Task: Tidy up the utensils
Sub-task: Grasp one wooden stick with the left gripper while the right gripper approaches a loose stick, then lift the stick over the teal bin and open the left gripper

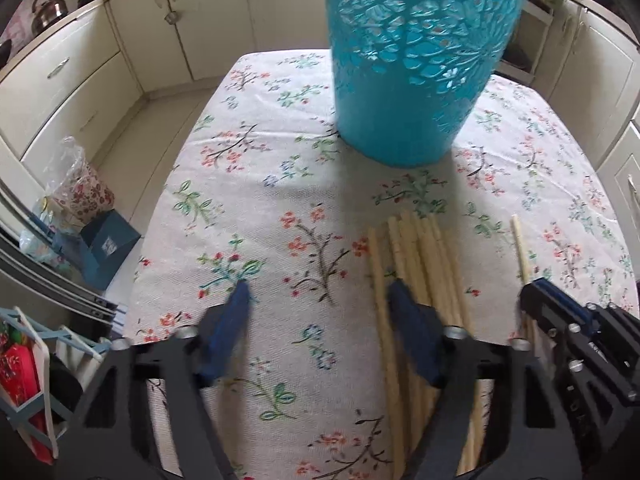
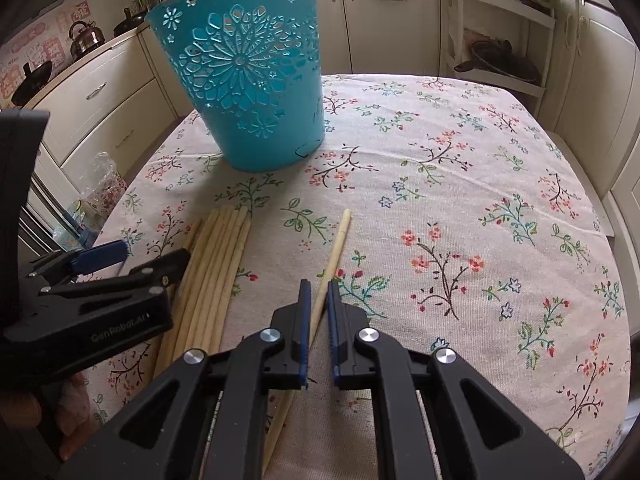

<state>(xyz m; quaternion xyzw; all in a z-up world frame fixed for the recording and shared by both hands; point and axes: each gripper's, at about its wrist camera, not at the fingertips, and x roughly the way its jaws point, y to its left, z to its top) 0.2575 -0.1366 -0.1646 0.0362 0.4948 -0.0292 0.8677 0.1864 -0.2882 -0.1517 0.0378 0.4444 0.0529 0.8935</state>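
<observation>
A tall turquoise cut-out basket [image 1: 400, 80] [image 2: 256, 80] stands upright on the floral tablecloth [image 2: 460, 200]. In front of it lies a bundle of several pale wooden chopsticks [image 1: 420, 248] [image 2: 216, 264]. My left gripper [image 1: 320, 298] [image 2: 154, 252] is open just above the cloth; its right finger sits over the bundle's left side and the leftmost stick lies just inside that finger. One single chopstick [image 2: 336, 244] [image 1: 520, 248] lies apart to the right of the bundle. My right gripper [image 2: 319, 292] [image 1: 532, 294] is shut on that stick near its lower half.
Cream kitchen cabinets surround the table on three sides. A steel kettle [image 2: 86, 38] stands on the left counter and a white shelf rack [image 2: 500, 40] is behind the table. Plastic bags and a blue box [image 1: 108, 248] sit on the floor by the table's left edge.
</observation>
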